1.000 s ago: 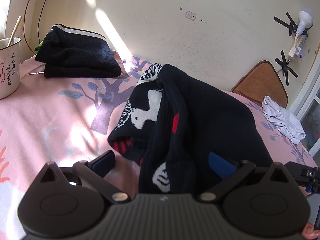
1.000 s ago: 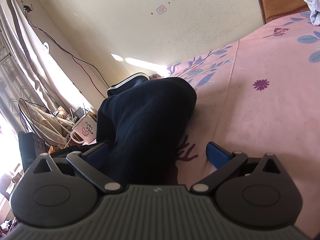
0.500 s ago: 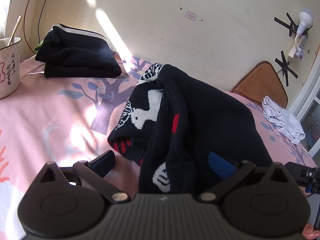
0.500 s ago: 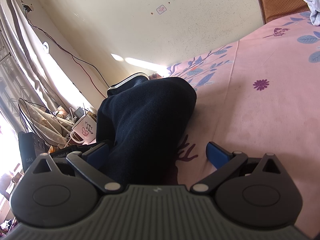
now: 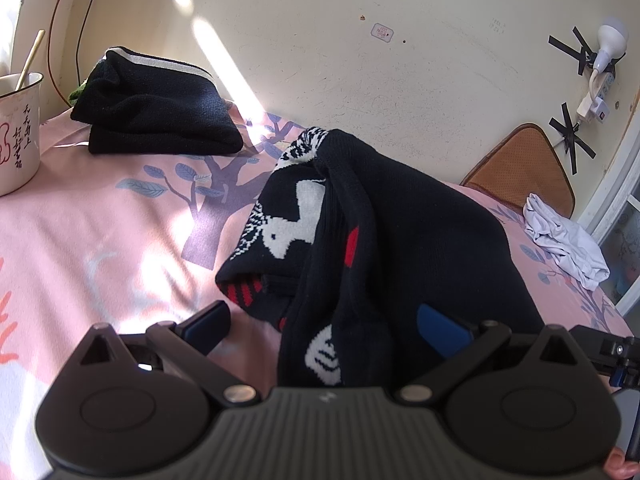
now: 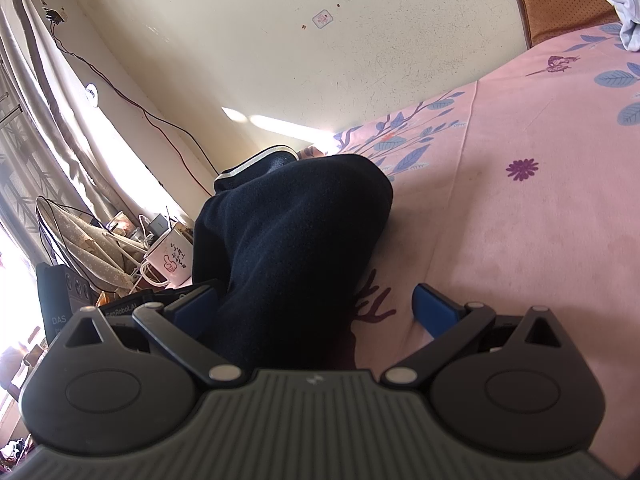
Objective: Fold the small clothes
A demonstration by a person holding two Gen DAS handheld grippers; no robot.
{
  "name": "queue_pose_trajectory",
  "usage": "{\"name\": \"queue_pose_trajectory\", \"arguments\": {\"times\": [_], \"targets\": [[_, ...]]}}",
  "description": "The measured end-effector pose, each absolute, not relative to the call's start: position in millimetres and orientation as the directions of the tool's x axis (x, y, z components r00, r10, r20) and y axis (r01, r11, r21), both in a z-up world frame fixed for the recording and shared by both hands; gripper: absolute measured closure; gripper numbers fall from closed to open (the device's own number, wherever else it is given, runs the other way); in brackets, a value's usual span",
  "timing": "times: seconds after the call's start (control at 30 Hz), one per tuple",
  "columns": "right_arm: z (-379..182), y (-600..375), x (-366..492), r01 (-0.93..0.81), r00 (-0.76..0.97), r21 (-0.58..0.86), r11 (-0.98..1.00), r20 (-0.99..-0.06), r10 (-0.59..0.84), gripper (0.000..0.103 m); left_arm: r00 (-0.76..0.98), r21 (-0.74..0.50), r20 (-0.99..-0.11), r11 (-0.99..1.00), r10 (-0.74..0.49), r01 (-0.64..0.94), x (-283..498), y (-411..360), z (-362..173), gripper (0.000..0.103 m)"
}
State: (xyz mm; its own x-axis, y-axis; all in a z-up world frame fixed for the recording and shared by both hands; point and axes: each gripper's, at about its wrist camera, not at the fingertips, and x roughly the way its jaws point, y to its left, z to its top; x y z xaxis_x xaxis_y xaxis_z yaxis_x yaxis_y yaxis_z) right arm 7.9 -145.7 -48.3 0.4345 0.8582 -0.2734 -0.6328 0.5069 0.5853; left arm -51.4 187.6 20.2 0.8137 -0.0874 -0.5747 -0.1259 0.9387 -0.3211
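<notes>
A black knit garment [image 5: 392,240] with white and red pattern lies heaped on the pink bed sheet [image 5: 100,240]. Its near end runs down between the spread blue fingers of my left gripper [image 5: 324,322], which stands open around it. In the right wrist view the same dark garment [image 6: 292,232] fills the left half of the gap of my right gripper [image 6: 316,304], also open, with its left pad against the cloth and its right pad over bare sheet [image 6: 540,220]. A folded black garment [image 5: 156,116] with a white stripe rests at the back left by the wall.
A white enamel mug [image 5: 16,128] with a stick in it stands at the far left. A crumpled white cloth [image 5: 564,240] and a brown cushion [image 5: 520,172] lie at the right by the wall. A cluttered stand [image 6: 100,240] sits beyond the bed's left side.
</notes>
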Motion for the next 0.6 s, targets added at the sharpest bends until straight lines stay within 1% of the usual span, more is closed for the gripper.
{"name": "queue_pose_trajectory", "arguments": {"times": [0.23, 0.5, 0.6], "targets": [[-48, -146, 8, -0.633, 0.434, 0.585, 0.507, -0.273, 0.858, 0.0, 0.817, -0.341, -0.568, 0.932, -0.1, -0.123, -52, 191, 20, 0.0], [-48, -146, 8, -0.633, 0.434, 0.585, 0.507, -0.274, 0.858, 0.0, 0.826, -0.441, -0.531, 0.894, -0.191, -0.077, -56, 203, 20, 0.0], [-48, -146, 8, -0.633, 0.434, 0.585, 0.507, -0.274, 0.858, 0.0, 0.824, -0.439, -0.532, 0.896, -0.194, -0.072, -55, 202, 20, 0.0]]}}
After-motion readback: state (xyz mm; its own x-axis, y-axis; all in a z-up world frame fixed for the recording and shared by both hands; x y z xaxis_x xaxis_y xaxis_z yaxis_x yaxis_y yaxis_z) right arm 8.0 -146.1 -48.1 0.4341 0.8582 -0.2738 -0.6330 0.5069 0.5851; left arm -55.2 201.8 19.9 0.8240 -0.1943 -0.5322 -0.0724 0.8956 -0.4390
